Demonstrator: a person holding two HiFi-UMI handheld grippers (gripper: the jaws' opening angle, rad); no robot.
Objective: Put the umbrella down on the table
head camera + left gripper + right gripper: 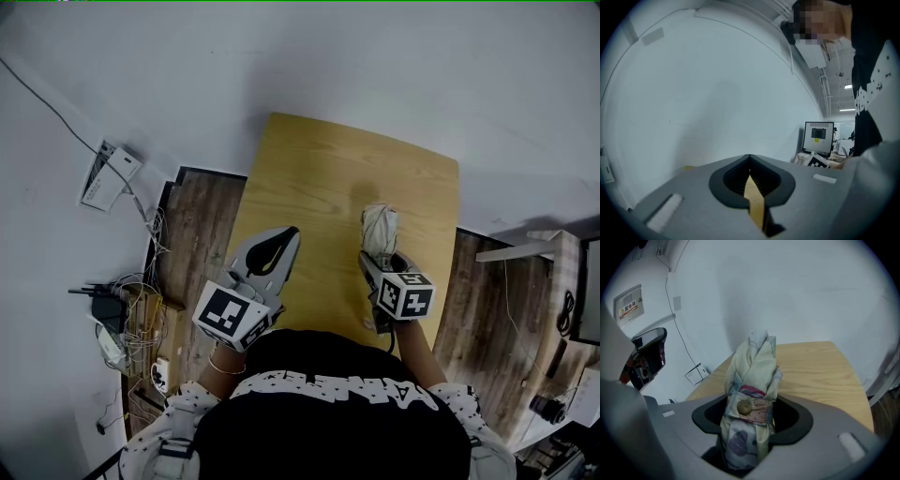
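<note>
Between the right gripper's jaws, gripped on both sides, the folded umbrella sticks out toward 12 o'clock over the table. At 9 o'clock, the left gripper is closed and empty.

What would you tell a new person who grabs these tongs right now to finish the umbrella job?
Left tongs: shut and empty, by the left edge of the table.
Right tongs: clamped on the folded umbrella, which sticks out ahead of them, tilted over the wood.
Done: the umbrella is over the table.
Left to do: it is not lying down yet. Probably lower it until it rests on the wood, open the right tongs, then pull back.
</note>
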